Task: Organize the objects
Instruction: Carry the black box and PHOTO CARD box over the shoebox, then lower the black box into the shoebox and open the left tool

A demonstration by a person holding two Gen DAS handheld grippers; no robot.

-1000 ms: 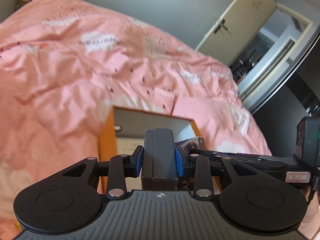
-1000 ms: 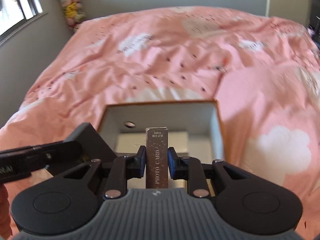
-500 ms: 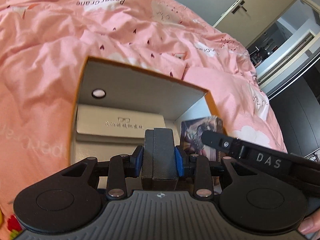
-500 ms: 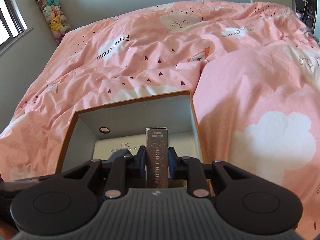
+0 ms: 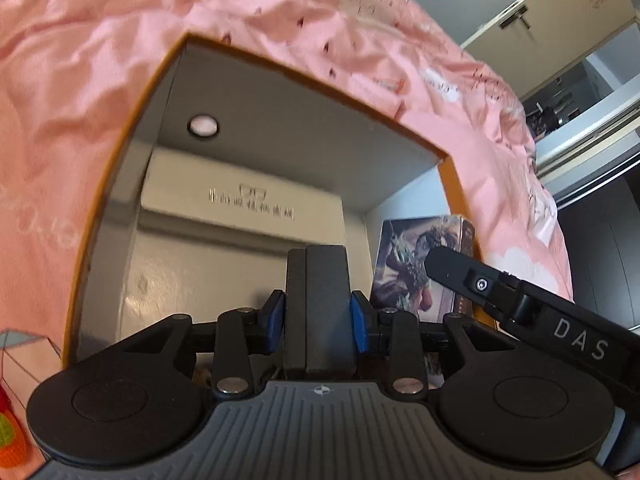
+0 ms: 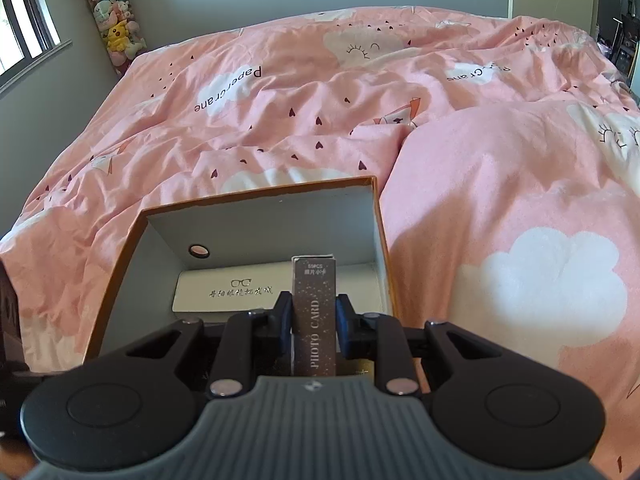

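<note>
An open orange box [image 5: 132,128] with grey inside walls lies on the pink bed; it also shows in the right wrist view [image 6: 256,196]. A cream glasses case [image 5: 244,208] lies on its floor, also seen in the right wrist view [image 6: 224,290]. My left gripper [image 5: 318,320] is shut on a black block [image 5: 320,304], low over the box's inside. My right gripper [image 6: 313,320] is shut on a photo card box [image 6: 314,312], held upright at the box's right inner side; its picture face [image 5: 416,264] shows in the left wrist view.
The pink duvet [image 6: 500,200] surrounds the box, with a raised fold to its right. A tube of plush toys [image 6: 112,32] stands in the far corner by a window. A door and wardrobe [image 5: 560,24] lie beyond the bed. A red-green knitted thing [image 5: 8,428] lies at the box's near left.
Both grippers have come down and forward into the box with their loads. The box fills more of the left wrist view, and the photo card box stands lower inside it.
</note>
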